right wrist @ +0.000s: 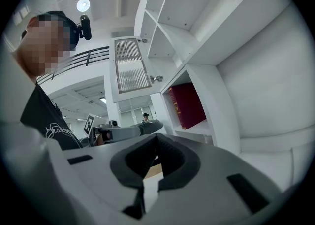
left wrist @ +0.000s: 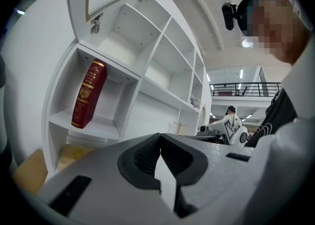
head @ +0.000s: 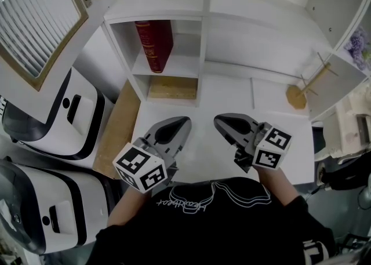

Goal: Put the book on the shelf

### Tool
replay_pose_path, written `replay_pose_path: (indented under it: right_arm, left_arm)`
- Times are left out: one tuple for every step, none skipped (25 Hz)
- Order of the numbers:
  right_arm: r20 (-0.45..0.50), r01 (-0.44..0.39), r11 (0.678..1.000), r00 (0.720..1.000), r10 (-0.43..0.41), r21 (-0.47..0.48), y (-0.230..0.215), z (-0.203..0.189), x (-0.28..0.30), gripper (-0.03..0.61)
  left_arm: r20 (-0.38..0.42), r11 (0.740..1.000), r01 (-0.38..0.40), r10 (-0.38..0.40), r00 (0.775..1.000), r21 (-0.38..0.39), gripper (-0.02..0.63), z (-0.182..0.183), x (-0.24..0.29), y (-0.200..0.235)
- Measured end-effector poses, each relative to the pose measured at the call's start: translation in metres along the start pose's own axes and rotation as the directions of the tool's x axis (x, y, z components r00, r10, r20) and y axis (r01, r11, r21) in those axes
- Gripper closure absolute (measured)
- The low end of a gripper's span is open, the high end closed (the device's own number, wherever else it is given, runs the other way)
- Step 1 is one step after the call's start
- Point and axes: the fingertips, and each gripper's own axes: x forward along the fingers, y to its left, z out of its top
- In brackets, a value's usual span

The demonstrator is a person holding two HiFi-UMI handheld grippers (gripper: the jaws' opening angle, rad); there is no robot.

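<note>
A dark red book (head: 154, 44) stands leaning in the left compartment of the white shelf unit (head: 204, 20), on its middle board. It shows too in the left gripper view as the book (left wrist: 89, 94) and in the right gripper view as the book (right wrist: 187, 106). Both grippers are held low over the white table (head: 220, 116), well short of the shelf. My left gripper (head: 184, 121) has its jaws together with nothing between them. My right gripper (head: 217, 120) is likewise shut and empty. The tips point toward the shelf and stand a little apart from each other.
A cabinet door (head: 36, 20) with a slatted panel hangs open at the upper left. A small wooden stand (head: 306, 89) sits at the table's back right. White and black machines (head: 58, 119) stand on the floor at the left. A wooden board (head: 172, 87) lies in the bottom compartment.
</note>
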Motion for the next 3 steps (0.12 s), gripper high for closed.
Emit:
replay_pose_path:
  right_arm:
    - [-0.001,0.001,1.0,1.0,-0.001,0.0,-0.0003,0.0,-0.0003,0.572]
    - [-0.002,0.002,1.0,1.0,-0.002,0.0,-0.001,-0.0002,-0.0006,0.572]
    - [-0.003,0.003,1.0,1.0,-0.003,0.0,-0.0018,-0.0005,-0.0009,0.572]
  left_arm:
    - [-0.002,1.0,-0.003,0.003,1.0,0.0,0.611,-0.0003,0.0003,0.0008]
    - [-0.004,1.0,-0.006,0.006,1.0,-0.001,0.611,-0.0006,0.0007,0.0018]
    - [-0.005,1.0,-0.009,0.009,1.0,-0.001,0.611,-0.0009,0.0012,0.0027]
